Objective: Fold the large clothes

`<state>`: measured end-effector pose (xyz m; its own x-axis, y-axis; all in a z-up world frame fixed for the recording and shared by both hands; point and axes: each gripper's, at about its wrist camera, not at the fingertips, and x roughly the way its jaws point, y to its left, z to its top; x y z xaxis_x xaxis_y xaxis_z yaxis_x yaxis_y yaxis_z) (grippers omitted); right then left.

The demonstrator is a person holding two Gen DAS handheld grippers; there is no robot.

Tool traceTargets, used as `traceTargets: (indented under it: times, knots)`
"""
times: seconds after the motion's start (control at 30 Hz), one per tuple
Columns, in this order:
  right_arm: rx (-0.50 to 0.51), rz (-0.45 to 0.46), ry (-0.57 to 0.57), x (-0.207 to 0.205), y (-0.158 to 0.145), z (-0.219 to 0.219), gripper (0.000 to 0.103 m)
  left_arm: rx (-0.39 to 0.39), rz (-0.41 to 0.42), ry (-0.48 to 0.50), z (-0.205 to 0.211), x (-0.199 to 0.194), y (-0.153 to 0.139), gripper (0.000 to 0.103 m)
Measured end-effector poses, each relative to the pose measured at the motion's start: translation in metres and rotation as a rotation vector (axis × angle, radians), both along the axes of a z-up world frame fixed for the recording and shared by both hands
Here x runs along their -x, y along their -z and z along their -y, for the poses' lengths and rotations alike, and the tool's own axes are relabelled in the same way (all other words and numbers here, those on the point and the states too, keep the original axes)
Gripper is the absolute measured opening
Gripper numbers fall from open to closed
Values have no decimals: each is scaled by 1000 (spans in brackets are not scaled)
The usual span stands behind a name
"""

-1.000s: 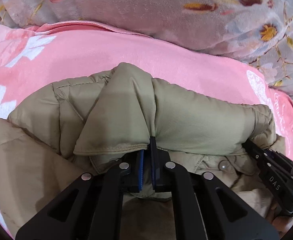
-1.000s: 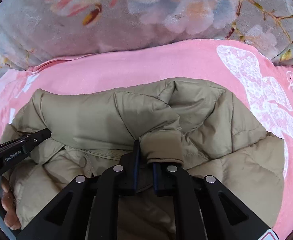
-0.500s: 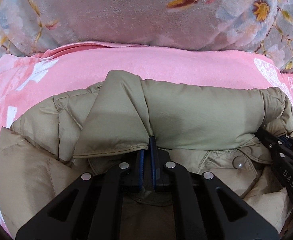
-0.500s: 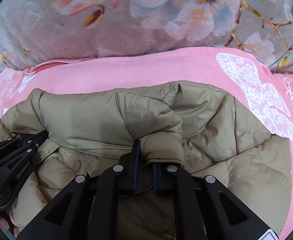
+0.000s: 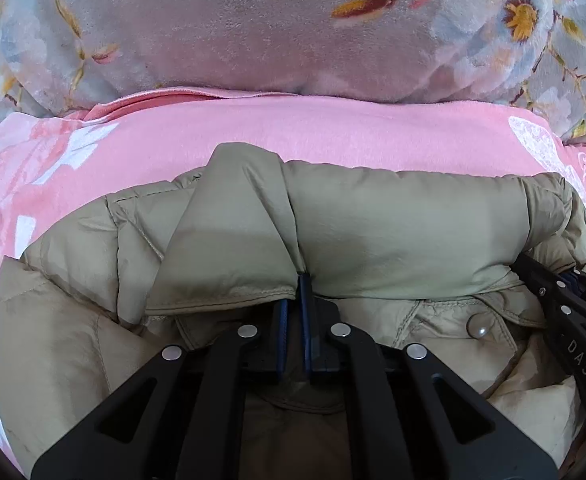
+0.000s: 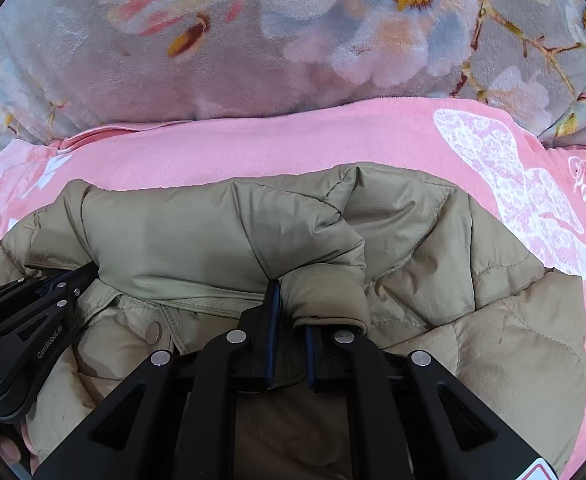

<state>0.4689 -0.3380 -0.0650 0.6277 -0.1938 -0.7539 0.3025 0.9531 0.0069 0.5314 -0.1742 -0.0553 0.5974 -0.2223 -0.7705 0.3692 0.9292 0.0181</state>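
A khaki puffer jacket (image 5: 393,232) lies bunched on a pink blanket (image 5: 333,132). My left gripper (image 5: 295,312) is shut on a fold of the jacket's collar edge. My right gripper (image 6: 289,320) is shut on a padded fold of the same jacket (image 6: 197,240), further right. The right gripper also shows at the right edge of the left wrist view (image 5: 573,320), and the left gripper shows at the left edge of the right wrist view (image 6: 33,320). A snap button (image 5: 477,326) shows on the jacket's front between the two.
The pink blanket (image 6: 293,148) with white butterfly prints (image 6: 513,184) covers the surface under the jacket. A grey floral plush blanket (image 5: 253,40) rises behind it along the far side.
Both grippers have carried the held jacket edge forward, towards the far side. The pink strip beyond the jacket is narrower and the floral blanket fills more of both views. The grips are unchanged.
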Motion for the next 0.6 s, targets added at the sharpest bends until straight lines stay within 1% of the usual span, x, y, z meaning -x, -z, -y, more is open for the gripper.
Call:
traceTargets:
  times: [0.27,0.37,0.43,0.5,0.53,0.57,0.6]
  knots:
    - [-6,9,0,0,0,0,7,-19,15,-3,4,1,0,5]
    - [-7,15,1,0,-1,-1,8,-47,31,-6,8,3,0,5]
    - [-3,15,3,3,-3,-2,9,-61,43,-11,8,6,-2,7]
    - [-12,-7,3,19,-10,-5,13,-80,44,-23,1,18,-9,10]
    - [-16,-9,7,37,-19,-9,25,-84,40,-29,-4,28,-14,10]
    - [-28,5,-4,58,-27,-12,40,-50,38,-19,-15,46,-24,18]
    - [-48,20,-33,82,-34,-15,47,-26,33,-6,-25,60,-31,34]
